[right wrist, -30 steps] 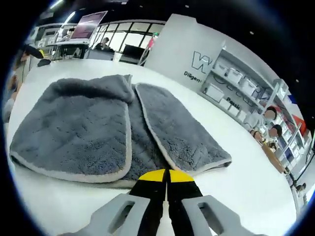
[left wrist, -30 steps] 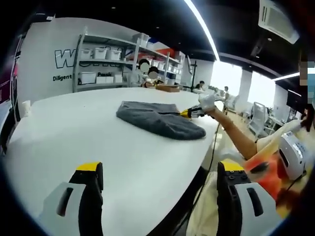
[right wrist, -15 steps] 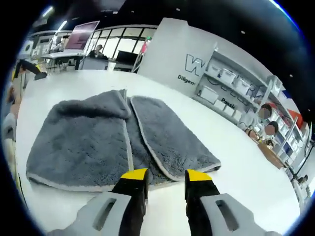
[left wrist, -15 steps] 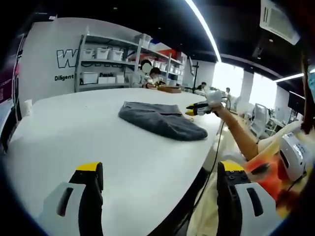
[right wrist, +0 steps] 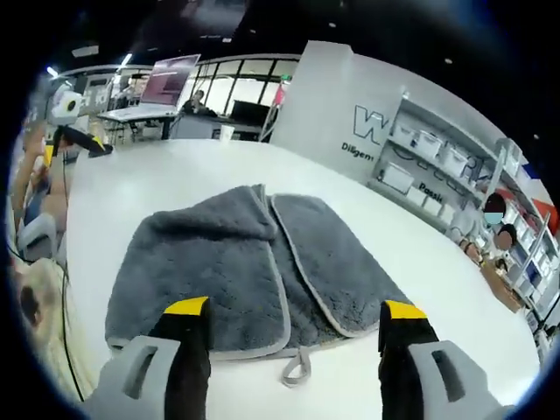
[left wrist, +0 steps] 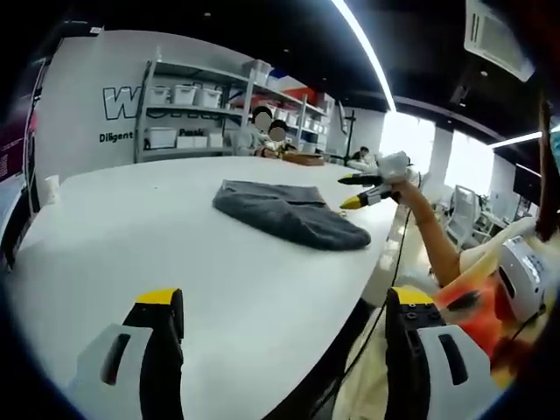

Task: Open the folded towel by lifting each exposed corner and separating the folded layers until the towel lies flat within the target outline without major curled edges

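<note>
Right tool (right wrist: 296, 319): jaws stood wide apart w/ nothing between them; yellow tips hung above the near edge of the towel (right wrist: 249, 267). The grey towel lay on the white worktop (right wrist: 420, 271) directly ahead of this tool. Config.: two flaps folded inward, their pale-trimmed edges meeting along a seam running away from the tool, approx. centred between the jaws. A small hanging loop (right wrist: 296, 367) projected from the near hem, lying on the worktop between the jaws. No target outline could be made out on the worktop.

Left tool (left wrist: 284, 302): jaws also wide apart, empty, held low over the near part of the worktop (left wrist: 131, 227). The towel (left wrist: 287, 213) lay well ahead of it, slightly right of centre, near the worktop's right-hand edge. The right tool (left wrist: 372, 188) appeared in the left gripper view beyond the towel's right end, jaws parted, raised clear of the cloth; a hand gripped it.

Background, left gripper view: shelving (left wrist: 188, 109) w/ storage bins stood against the far wall, ahead and left of the tool. Right gripper view: a laptop (right wrist: 166, 92) sat on a far desk, ahead-left. Whether the towel's far edge was curled could not be told from either view.
</note>
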Available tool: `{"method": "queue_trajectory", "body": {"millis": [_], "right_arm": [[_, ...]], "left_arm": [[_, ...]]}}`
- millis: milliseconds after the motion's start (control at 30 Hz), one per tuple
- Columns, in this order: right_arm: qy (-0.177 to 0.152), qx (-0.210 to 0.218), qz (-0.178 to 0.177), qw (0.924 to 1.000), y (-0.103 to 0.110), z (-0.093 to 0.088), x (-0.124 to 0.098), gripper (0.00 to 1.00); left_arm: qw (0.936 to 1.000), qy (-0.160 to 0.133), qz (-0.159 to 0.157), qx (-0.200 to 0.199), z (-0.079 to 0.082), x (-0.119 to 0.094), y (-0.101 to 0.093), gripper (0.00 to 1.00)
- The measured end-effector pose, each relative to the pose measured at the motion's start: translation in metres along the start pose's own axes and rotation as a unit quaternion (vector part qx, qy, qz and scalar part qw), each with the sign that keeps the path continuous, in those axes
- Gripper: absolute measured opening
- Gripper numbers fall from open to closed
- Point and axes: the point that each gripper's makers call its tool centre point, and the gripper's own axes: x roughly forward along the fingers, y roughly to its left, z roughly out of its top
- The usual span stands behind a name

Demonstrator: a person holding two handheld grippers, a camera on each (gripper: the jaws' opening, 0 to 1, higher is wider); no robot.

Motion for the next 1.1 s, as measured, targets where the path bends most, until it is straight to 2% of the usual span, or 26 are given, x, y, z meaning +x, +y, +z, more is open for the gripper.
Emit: {"method": "queue_trajectory", "body": {"millis": [133, 233, 500, 700, 800, 933, 1033, 1100], "right_arm": [[0.01, -0.008, 0.014, 0.9998, 0.009, -0.001, 0.001, 0.88], [0.028, -0.013, 0.019, 0.9993, 0.014, -0.004, 0.002, 0.99], [0.033, -0.023, 0.051, 0.9979, 0.03, -0.004, 0.003, 0.99], [0.03, -0.024, 0.056, 0.9977, 0.035, 0.0, 0.004, 0.99], [0.029, -0.033, 0.06, 0.9973, 0.044, 0.004, 0.008, 0.96], [0.012, -0.037, 0.08, 0.9961, 0.062, 0.015, 0.016, 0.85], [0.011, -0.03, 0.084, 0.996, 0.069, 0.018, 0.024, 0.83], [0.014, -0.041, 0.096, 0.9944, 0.078, 0.016, 0.028, 0.75]], "left_arm": [[1.0, 0.0, 0.0, 0.0, 0.0, 0.0, 0.0, 0.94], [1.0, 0.0, 0.0, -0.001, 0.0, 0.0, 0.001, 0.93], [1.0, 0.004, 0.002, -0.003, -0.003, 0.001, 0.002, 0.93], [1.0, 0.005, 0.002, -0.003, -0.003, 0.001, 0.002, 0.93], [1.0, 0.007, 0.002, -0.003, -0.004, 0.001, 0.003, 0.93], [1.0, 0.009, 0.001, -0.002, -0.005, 0.002, 0.002, 0.93], [1.0, 0.009, 0.0, -0.002, -0.005, 0.002, 0.002, 0.93], [0.9999, 0.01, 0.0, -0.003, -0.005, 0.001, 0.003, 0.93]]}}
